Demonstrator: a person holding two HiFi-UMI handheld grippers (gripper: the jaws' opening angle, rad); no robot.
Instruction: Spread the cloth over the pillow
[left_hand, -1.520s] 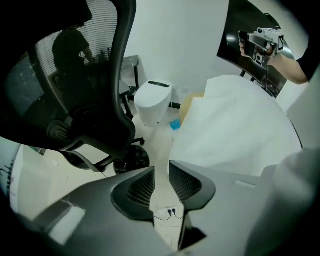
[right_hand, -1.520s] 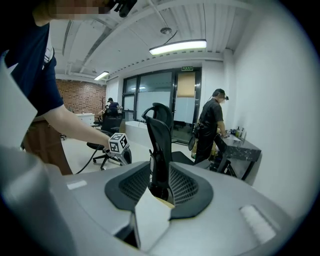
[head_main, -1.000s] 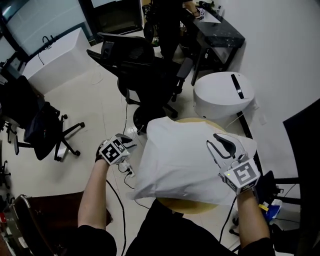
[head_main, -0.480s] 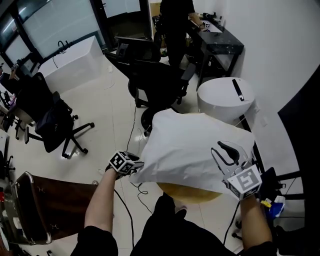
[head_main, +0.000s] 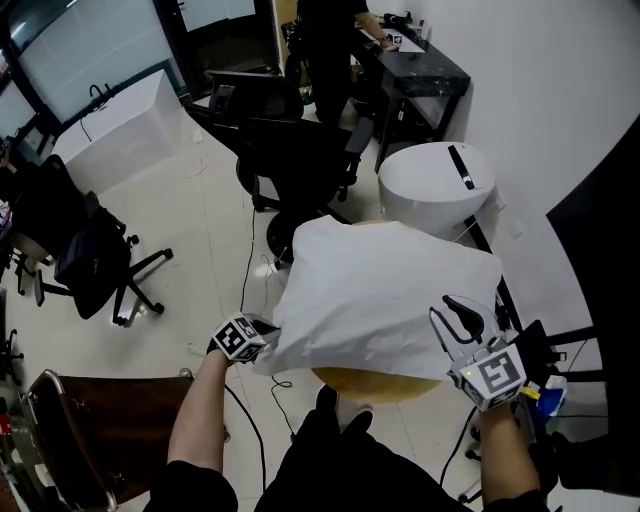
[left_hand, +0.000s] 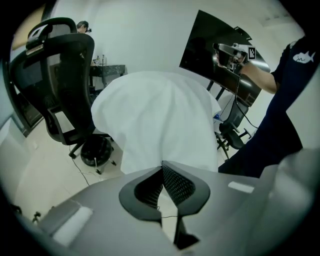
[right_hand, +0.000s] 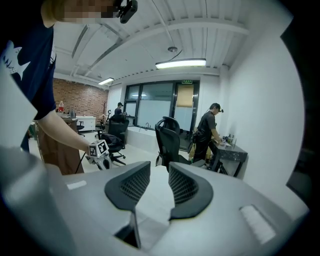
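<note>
The cloth, lying left-to-right over the pillow, is being pinched near-left by the just-closed left gripper, near-right seemingly by the half-spread right gripper

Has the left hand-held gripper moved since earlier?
Yes. Left hand-held gripper came right, toward the round table; jaws just closed on the cloth.

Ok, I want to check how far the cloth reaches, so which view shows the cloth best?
The head view: the whole cloth lies spread out below the camera, nearly every edge visible. The left gripper view shows only its draped near side; the right gripper view just a strip between its jaws.
</note>
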